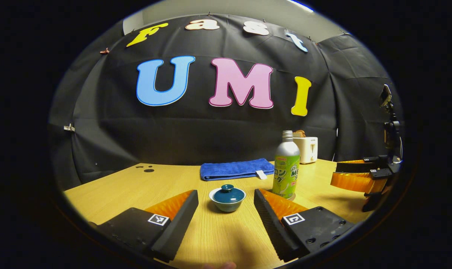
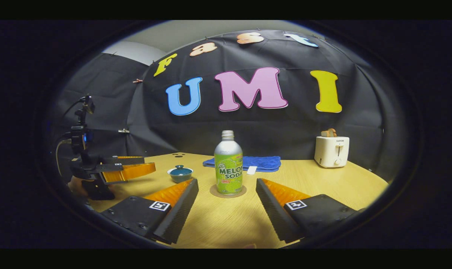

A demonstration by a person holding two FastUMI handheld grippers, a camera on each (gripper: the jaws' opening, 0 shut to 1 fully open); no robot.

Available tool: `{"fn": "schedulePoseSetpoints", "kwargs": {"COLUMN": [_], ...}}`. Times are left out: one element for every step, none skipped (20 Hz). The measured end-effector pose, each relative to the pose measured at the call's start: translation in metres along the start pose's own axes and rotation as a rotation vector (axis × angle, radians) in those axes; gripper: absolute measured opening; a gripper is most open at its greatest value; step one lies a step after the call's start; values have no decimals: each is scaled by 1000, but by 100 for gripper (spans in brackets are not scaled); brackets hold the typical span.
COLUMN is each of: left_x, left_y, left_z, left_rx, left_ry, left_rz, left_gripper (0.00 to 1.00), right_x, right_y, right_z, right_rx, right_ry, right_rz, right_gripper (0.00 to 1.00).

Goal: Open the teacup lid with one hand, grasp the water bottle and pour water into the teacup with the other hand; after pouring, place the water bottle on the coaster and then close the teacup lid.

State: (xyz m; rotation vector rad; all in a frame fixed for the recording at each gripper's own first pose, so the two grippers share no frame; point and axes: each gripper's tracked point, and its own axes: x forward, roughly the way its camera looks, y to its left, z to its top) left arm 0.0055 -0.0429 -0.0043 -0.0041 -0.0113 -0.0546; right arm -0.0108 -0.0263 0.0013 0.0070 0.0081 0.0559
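A small teacup (image 1: 227, 204) with a dark teal lid (image 1: 228, 194) on it stands on the wooden table, straight ahead of my left gripper (image 1: 226, 209), which is open and short of it. The silver and green water bottle (image 1: 286, 166) stands upright to the cup's right, on a round coaster (image 2: 228, 193). In the right gripper view the bottle (image 2: 228, 164) is centred ahead of my open right gripper (image 2: 227, 198), with the teacup (image 2: 180, 174) further left. The right gripper (image 1: 354, 175) shows at the edge of the left gripper view, and the left gripper (image 2: 130, 166) at the left of the right gripper view.
A folded blue towel (image 1: 236, 169) lies behind the cup and bottle near the wall. A white toaster (image 2: 331, 151) with bread in it stands at the back right. The wooden table (image 1: 113, 190) runs to a curved front edge. A camera stand (image 2: 80, 127) rises at the left.
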Motion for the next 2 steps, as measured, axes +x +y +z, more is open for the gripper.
{"fn": "schedulePoseSetpoints", "kwargs": {"left_x": [0,0], "left_y": [1,1], "left_z": [0,0], "left_rx": [-1,0], "left_ry": [1,0], "left_rz": [5,8], "left_gripper": [95,95], "right_x": [0,-1], "right_y": [0,0], "right_z": [0,0], "right_rx": [0,0], "right_ry": [0,0], "right_rz": [0,0], "right_gripper": [96,96]}}
